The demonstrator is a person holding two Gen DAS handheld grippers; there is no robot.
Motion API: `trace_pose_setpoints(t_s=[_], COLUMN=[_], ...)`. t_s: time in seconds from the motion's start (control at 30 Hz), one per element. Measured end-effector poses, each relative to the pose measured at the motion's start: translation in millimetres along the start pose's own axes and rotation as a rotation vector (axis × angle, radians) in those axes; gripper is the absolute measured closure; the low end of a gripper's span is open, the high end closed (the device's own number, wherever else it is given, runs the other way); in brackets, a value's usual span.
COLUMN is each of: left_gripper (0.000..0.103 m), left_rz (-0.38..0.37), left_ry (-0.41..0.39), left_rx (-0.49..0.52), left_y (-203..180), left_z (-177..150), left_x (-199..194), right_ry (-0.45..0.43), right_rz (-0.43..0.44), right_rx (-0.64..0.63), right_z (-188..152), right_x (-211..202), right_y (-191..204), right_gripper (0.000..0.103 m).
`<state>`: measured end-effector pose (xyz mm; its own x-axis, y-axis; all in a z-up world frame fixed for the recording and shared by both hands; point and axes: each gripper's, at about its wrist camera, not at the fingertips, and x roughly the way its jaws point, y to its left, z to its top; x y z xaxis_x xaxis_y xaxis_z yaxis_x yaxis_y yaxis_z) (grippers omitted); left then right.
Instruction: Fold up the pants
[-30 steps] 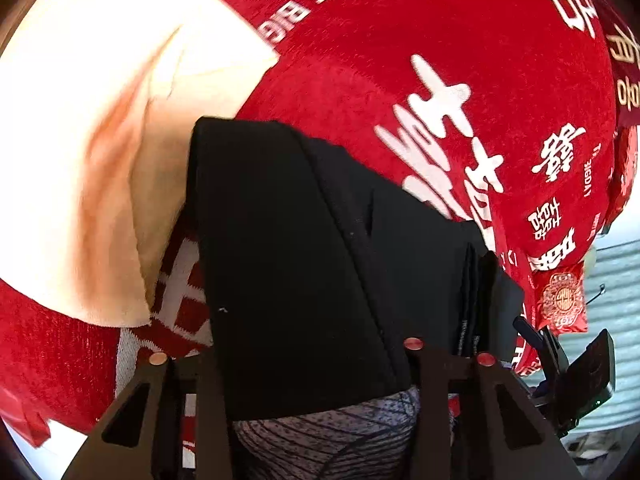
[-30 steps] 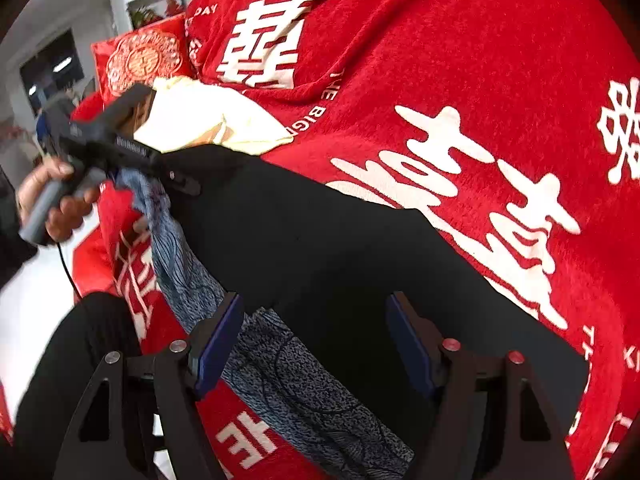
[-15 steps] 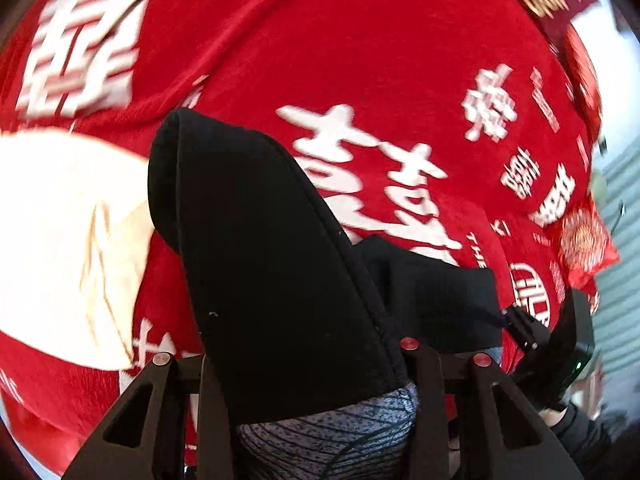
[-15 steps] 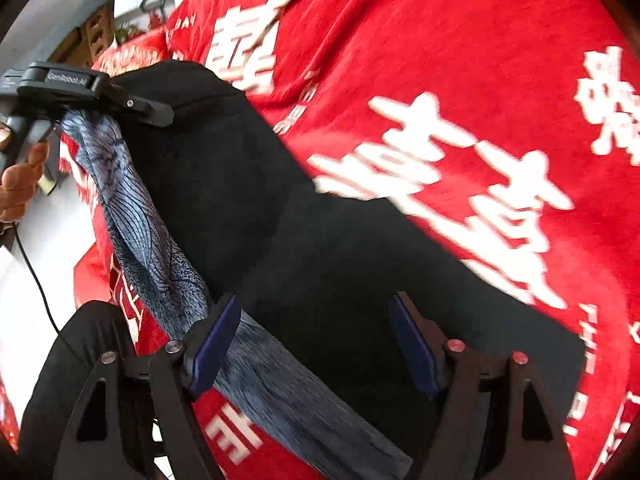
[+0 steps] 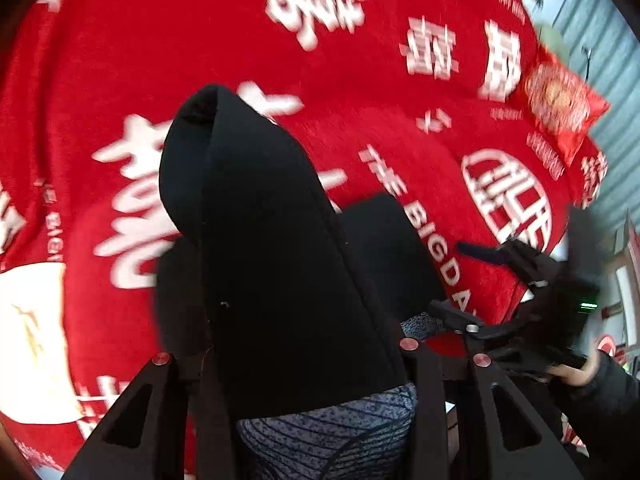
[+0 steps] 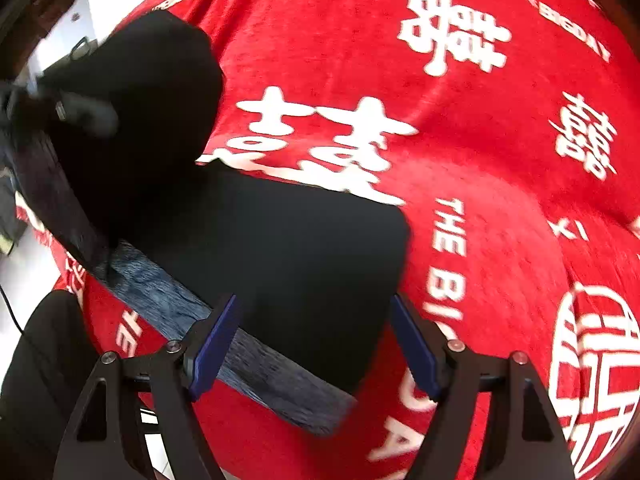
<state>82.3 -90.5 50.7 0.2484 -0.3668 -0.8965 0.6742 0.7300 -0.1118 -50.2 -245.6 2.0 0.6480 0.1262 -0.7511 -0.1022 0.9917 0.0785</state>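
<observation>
Red blanket (image 6: 500, 168) w/ white characters and "THE BIG DAY" lettering fills nearly all of both views; lots of bare red beyond the pants toward far side and to the right in right wrist view, its near edge drops off at lower left onto pale floor. Black pants (image 6: 280, 264) lie on the blanket, lower part flat w/ a straight far edge and a squared corner at right; grey patterned waistband (image 6: 248, 356) runs diagonally along the near edge. Cream cloth (image 5: 28, 344) sits at far left in left wrist view, well apart from the pants. Red cushion (image 5: 560, 104) at blanket's far right edge. Left gripper (image 5: 304, 364) points steeply down, jaws clamped on a thick fold of pants + waistband, fabric rising from it in a tall peaked hump. Right gripper (image 6: 316, 344) angled down over the flat part, blue pads wide apart, waistband passing between them but pads not pressing; a hand (image 5: 572, 372) in dark sleeve holds its grip. Vs a sec ago: left side's been carried across the blanket, cream cloth now pushed to frame edge, lifted fold stands taller and folds over toward the flat part; right jaws stand about as wide as before.
</observation>
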Motion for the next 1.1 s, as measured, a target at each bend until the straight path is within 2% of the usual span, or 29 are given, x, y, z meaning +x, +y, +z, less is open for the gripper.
trace_pose_setpoints(t_s=[0.1, 0.13, 0.17, 0.2, 0.23, 0.27, 0.3, 0.4, 0.43, 0.6, 0.63, 0.73, 0.83, 0.9, 0.97, 1.03, 1.1], left_gripper=[0.060, 0.058, 0.052, 0.040, 0.033, 0.022, 0.019, 0.019, 0.019, 0.019, 0.019, 0.019, 0.019, 0.019, 0.019, 0.019, 0.019], left_rz=[0.112, 0.141, 0.173, 0.202, 0.198, 0.157, 0.135, 0.145, 0.113, -0.179, -0.201, -0.174, -0.117, -0.084, -0.109, -0.126, -0.136], left_ry=[0.093, 0.104, 0.109, 0.096, 0.082, 0.074, 0.067, 0.041, 0.034, -0.048, -0.078, -0.142, -0.108, -0.077, -0.061, -0.072, -0.081], left_rx=[0.020, 0.025, 0.042, 0.069, 0.078, 0.077, 0.079, 0.094, 0.070, -0.117, -0.138, -0.194, -0.279, -0.333, -0.386, -0.411, -0.394], left_y=[-23, -29, -35, -45, -54, -63, -68, -79, -78, -35, -26, 1, 34, 54, 71, 77, 75], left_z=[2, 0, -3, -6, -8, -9, -11, -15, -14, -22, -25, -34, -50, -64, -76, -84, -85], left_x=[62, 72, 82, 84, 83, 79, 76, 63, 58, 2, -8, -26, -15, 0, 13, 18, 14], right_ry=[0.007, 0.011, 0.012, 0.012, 0.012, 0.013, 0.016, 0.014, 0.012, -0.038, -0.053, -0.128, -0.196, -0.209, -0.167, -0.078, 0.004], right_rz=[-0.022, -0.024, -0.025, -0.027, -0.030, -0.035, -0.037, -0.040, -0.044, -0.019, -0.009, 0.046, 0.121, 0.212, 0.325, 0.421, 0.390], right_rx=[0.021, 0.032, 0.040, 0.046, 0.049, 0.051, 0.056, 0.081, 0.094, 0.144, 0.139, 0.116, 0.076, 0.036, 0.001, -0.045, -0.048], right_z=[-11, -15, -19, -24, -27, -31, -34, -40, -41, -27, -20, 15, 52, 76, 91, 96, 91], right_x=[-2, -3, -4, -7, -8, -9, -9, -11, -12, -27, -30, -39, -40, -30, -9, 27, 58], right_y=[-16, -21, -25, -29, -32, -35, -38, -48, -52, -60, -58, -43, -18, 3, 22, 38, 34], right_gripper=[0.023, 0.023, 0.023, 0.023, 0.023, 0.023, 0.023, 0.023, 0.023, 0.023, 0.023, 0.023, 0.022, 0.021, 0.021, 0.021, 0.021])
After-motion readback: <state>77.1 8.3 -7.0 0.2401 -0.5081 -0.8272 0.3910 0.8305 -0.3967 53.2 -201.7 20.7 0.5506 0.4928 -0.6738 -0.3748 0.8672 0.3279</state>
